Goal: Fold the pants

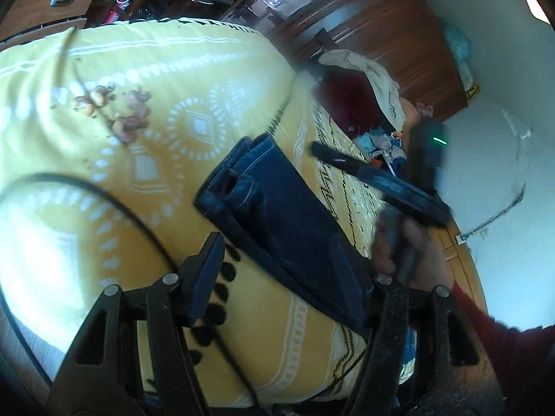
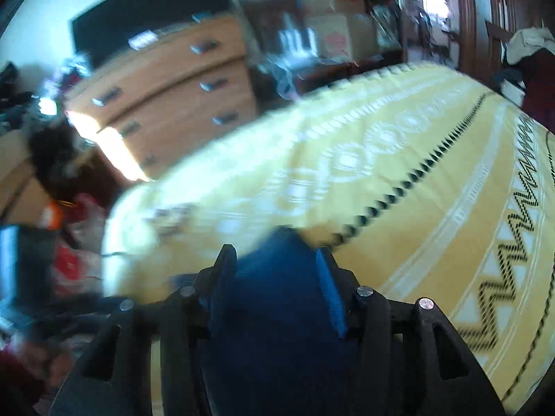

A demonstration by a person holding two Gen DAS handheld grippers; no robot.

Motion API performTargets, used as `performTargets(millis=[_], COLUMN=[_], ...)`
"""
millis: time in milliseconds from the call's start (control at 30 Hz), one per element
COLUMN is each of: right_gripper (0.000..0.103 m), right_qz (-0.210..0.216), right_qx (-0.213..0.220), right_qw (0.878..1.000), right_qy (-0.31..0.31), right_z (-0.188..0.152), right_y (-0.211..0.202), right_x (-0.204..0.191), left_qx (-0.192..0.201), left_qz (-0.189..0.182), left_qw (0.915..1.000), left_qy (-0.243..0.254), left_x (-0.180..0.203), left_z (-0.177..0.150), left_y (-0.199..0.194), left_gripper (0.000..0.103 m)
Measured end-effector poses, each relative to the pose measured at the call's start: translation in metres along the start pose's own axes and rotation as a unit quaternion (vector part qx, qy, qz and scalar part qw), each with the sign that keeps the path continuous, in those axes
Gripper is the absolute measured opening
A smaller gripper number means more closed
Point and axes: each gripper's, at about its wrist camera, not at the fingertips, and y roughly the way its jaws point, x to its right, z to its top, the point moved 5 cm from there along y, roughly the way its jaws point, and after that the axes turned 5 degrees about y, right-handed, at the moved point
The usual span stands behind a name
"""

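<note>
My left tongs stand spread over the folded jeans; at three o'clock my right tongs are spread too, denim between them.

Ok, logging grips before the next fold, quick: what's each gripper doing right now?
Left gripper: open, jaws astride the folded jeans, not pressing.
Right gripper: open, jeans between the fingers but no pad pressing them.

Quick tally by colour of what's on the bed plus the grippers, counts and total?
Dark blue: 1, the folded jeans
Yellow patterned: 1, the bedspread under them
Black: 2, the left gripper and the right gripper, both with jaws apart; denim lies between the right one's pads
Total: 4
</note>
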Motion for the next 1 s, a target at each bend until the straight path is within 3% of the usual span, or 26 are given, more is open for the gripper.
performTargets(millis=[100, 167, 200, 233, 267, 300, 400, 500, 600, 733, 800, 933, 1000], right_gripper=[0.052, 0.048, 0.032, 0.022, 0.012, 0.007, 0.006, 0.005, 0.005, 0.005, 0.005, 0.005, 0.005], right_qz=[-0.011, -0.009, -0.006, 0.002, 0.008, 0.011, 0.023, 0.022, 0.012, 0.014, -0.004, 0.001, 0.028], right_qx=[-0.055, -0.078, -0.078, -0.073, -0.067, -0.058, -0.009, 0.015, 0.003, -0.029, -0.037, 0.003, 0.021], right_qw=[0.998, 0.996, 0.997, 0.997, 0.997, 0.998, 1.0, 1.0, 1.0, 0.999, 0.999, 1.0, 0.999], right_qy=[-0.023, -0.028, -0.028, -0.026, -0.023, -0.02, -0.006, 0.005, 0.002, 0.011, -0.003, 0.006, 0.013], right_z=[-0.003, -0.009, -0.011, -0.011, -0.011, -0.012, -0.002, 0.008, 0.009, 0.008, 0.007, 0.012, 0.01], right_y=[0.039, 0.053, 0.055, 0.054, 0.051, 0.045, 0.021, 0.01, 0.023, 0.051, 0.058, 0.033, 0.017], right_x=[0.006, 0.007, 0.007, 0.005, 0.004, 0.003, 0.0, 0.002, 0.006, 0.013, 0.014, 0.013, 0.005], left_qx=[0.005, 0.018, 0.025, 0.028, 0.029, 0.027, 0.018, -0.006, -0.02, -0.024, -0.026, -0.026, -0.026], left_qz=[0.03, 0.011, -0.019, -0.047, -0.063, -0.055, -0.037, 0.018, 0.047, 0.048, 0.05, 0.044, 0.042], left_qw=[0.9994, 0.9989, 0.9985, 0.997, 0.9955, 0.9958, 0.9973, 0.9988, 0.9975, 0.9971, 0.997, 0.9978, 0.9978], left_qy=[0.017, 0.042, 0.046, 0.055, 0.064, 0.069, 0.06, 0.044, 0.049, 0.054, 0.053, 0.044, 0.045], left_x=[0.003, 0.015, 0.023, 0.032, 0.037, 0.037, 0.024, 0.001, -0.015, -0.016, -0.015, -0.01, -0.013], left_z=[0.009, 0.013, 0.016, 0.018, 0.02, 0.023, 0.026, 0.019, 0.005, -0.004, -0.003, 0.003, 0.002], left_y=[0.004, -0.002, -0.003, -0.001, 0.003, 0.012, 0.031, 0.043, 0.038, 0.035, 0.035, 0.045, 0.043], left_gripper=[0.062, 0.062, 0.062, 0.062, 0.063, 0.063, 0.062, 0.062, 0.047, 0.045, 0.046, 0.046, 0.046])
